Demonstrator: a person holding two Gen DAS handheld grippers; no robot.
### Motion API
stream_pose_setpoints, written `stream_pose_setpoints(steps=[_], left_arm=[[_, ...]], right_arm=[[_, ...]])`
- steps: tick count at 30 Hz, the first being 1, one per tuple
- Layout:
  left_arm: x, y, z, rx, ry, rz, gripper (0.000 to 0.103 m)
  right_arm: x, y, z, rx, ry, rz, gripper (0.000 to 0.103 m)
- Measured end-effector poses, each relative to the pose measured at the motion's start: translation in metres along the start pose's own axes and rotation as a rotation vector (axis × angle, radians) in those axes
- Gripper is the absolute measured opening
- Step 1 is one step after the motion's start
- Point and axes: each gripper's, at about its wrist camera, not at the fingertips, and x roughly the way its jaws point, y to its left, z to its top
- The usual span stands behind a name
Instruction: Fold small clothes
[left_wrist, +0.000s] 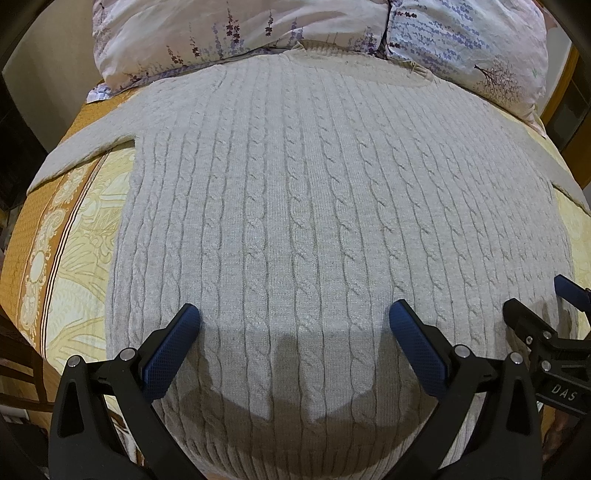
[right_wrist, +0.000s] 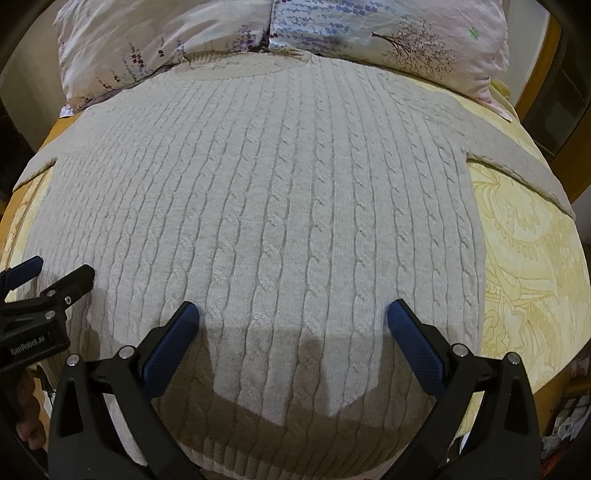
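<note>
Left wrist view: a cream cable-knit sweater (left_wrist: 295, 206) lies flat on the bed (left_wrist: 66, 236), neck at the far end against two flowered pillows (left_wrist: 229, 29). Body smooth, no crease or fold visible. One sleeve (left_wrist: 85, 147) runs out to the far left across the patterned bedspread, unfolded. The left hand-held gripper (left_wrist: 294, 321) hangs over the near hem, fingers spread wide, nothing between them; whether the tips touch the knit I cannot tell. The right hand-held gripper (left_wrist: 546, 317) shows at the right edge, near the hem on that side.

Right wrist view: same sweater (right_wrist: 266, 192), collar far, hem near. The other sleeve (right_wrist: 517, 162) stretches out to the far right, also flat. The right hand-held gripper (right_wrist: 293, 321) is released, fingers wide apart above the hem, holding nothing. The left hand-held gripper (right_wrist: 44, 284) enters from the left edge.

Judgement: laying out looks done; folding itself not yet begun. Both sleeves and the body fold remain.
</note>
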Motion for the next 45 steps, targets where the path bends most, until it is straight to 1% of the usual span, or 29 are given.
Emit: stream_pose_setpoints(steps=[4,10,12,14,15,16,18,20,21,22,23,25,27,28,30,32,34,36,37,39,40,45], left_arm=[[0.005,-0.002,0.004,0.011,0.023,-0.004,0.102],[0.005,-0.004,0.007,0.034,0.046,-0.006,0.102],[0.006,-0.003,0.009,0.036,0.055,-0.009,0.102],[0.005,-0.002,0.009,0.031,0.058,-0.013,0.102],[0.005,-0.002,0.010,0.027,0.058,-0.017,0.102],[0.005,0.000,0.011,0.017,0.055,-0.025,0.102],[0.004,0.004,0.014,-0.010,0.039,-0.050,0.102],[0.003,0.010,0.018,-0.049,0.016,-0.085,0.102],[0.002,0.014,0.020,-0.073,-0.003,-0.109,0.102],[0.002,0.015,0.022,-0.085,-0.014,-0.122,0.102],[0.001,0.017,0.024,-0.097,-0.027,-0.132,0.102],[0.001,0.017,0.029,-0.111,-0.046,-0.135,0.102],[0.000,0.016,0.032,-0.112,-0.074,-0.139,0.102],[-0.002,0.013,0.034,-0.106,-0.092,-0.143,0.102],[-0.002,0.009,0.038,-0.093,-0.104,-0.139,0.102],[-0.002,0.005,0.042,-0.084,-0.108,-0.151,0.102],[-0.001,0.004,0.047,-0.093,-0.113,-0.191,0.102],[-0.002,0.004,0.050,-0.103,-0.116,-0.209,0.102],[-0.002,0.003,0.052,-0.106,-0.121,-0.215,0.102],[-0.004,0.003,0.054,-0.110,-0.129,-0.226,0.102],[-0.005,0.004,0.055,-0.115,-0.134,-0.235,0.102],[-0.009,0.009,0.063,-0.151,-0.160,-0.273,0.102]], right_arm=[[-0.001,-0.001,0.000,-0.019,-0.016,0.018,0.101],[0.000,-0.004,0.003,-0.035,-0.017,0.044,0.101],[0.000,-0.009,0.007,-0.019,-0.020,0.071,0.101],[-0.001,-0.021,0.013,0.030,-0.032,0.125,0.101],[-0.002,-0.030,0.017,0.068,-0.045,0.157,0.099],[-0.004,-0.040,0.021,0.107,-0.061,0.175,0.097],[-0.008,-0.077,0.032,0.221,-0.111,0.190,0.096],[-0.009,-0.118,0.041,0.329,-0.148,0.175,0.094],[-0.009,-0.145,0.046,0.399,-0.163,0.163,0.090],[-0.009,-0.159,0.048,0.438,-0.169,0.157,0.088],[-0.007,-0.195,0.050,0.539,-0.184,0.148,0.085],[-0.004,-0.246,0.050,0.697,-0.199,0.142,0.080],[0.000,-0.288,0.046,0.829,-0.217,0.144,0.075],[0.002,-0.309,0.044,0.894,-0.227,0.149,0.074],[0.007,-0.348,0.038,1.021,-0.246,0.155,0.067],[0.011,-0.370,0.033,1.083,-0.265,0.156,0.063],[0.016,-0.387,0.032,1.129,-0.281,0.157,0.060],[0.024,-0.401,0.032,1.176,-0.283,0.164,0.056],[0.027,-0.404,0.032,1.191,-0.283,0.169,0.055],[0.029,-0.411,0.028,1.228,-0.301,0.196,0.049],[0.030,-0.415,0.028,1.238,-0.307,0.206,0.048],[0.038,-0.422,0.035,1.245,-0.309,0.232,0.035]])
